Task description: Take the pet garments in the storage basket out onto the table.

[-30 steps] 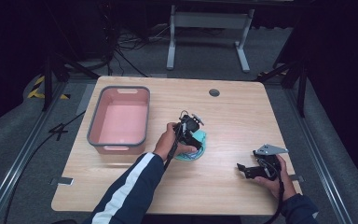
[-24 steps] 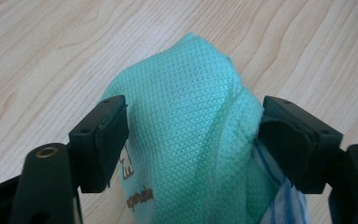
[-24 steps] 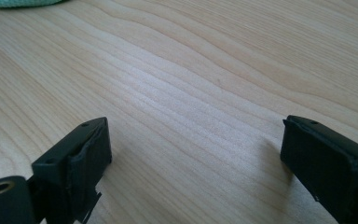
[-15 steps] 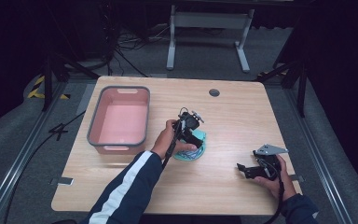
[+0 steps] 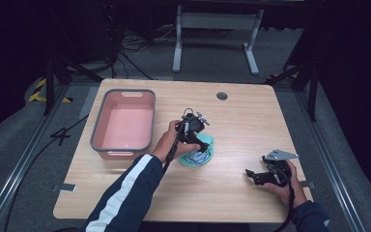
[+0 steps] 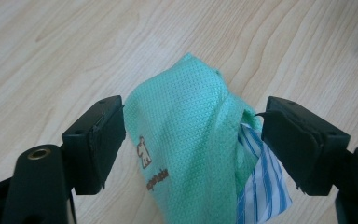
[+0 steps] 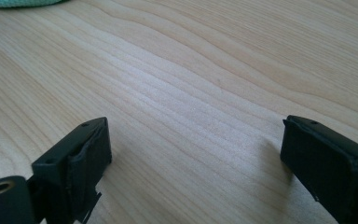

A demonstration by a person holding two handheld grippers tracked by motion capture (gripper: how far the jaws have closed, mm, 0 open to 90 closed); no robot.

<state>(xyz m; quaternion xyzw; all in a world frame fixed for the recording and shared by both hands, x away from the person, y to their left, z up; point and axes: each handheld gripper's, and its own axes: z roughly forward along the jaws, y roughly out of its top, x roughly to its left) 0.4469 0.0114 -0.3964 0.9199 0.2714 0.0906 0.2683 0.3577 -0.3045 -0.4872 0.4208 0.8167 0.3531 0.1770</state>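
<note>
Green mesh cloth [image 6: 186, 140] lies bunched near the table's [image 5: 241, 121] middle, just right of the pink bin [image 5: 123, 123] at the left. My left hand [image 5: 166, 142] reaches forward over it, and my left gripper [image 6: 193, 135] stands spread wide, one jaw on either side of the heap, not clamped. Its own view shows a small printed dog figure and a blue-and-white striped cloth [image 6: 261, 186] tucked beneath. Near the right edge, my right hand [image 5: 285, 181] rests low; my right gripper [image 7: 196, 163], jaws wide apart, faces bare wood.
</note>
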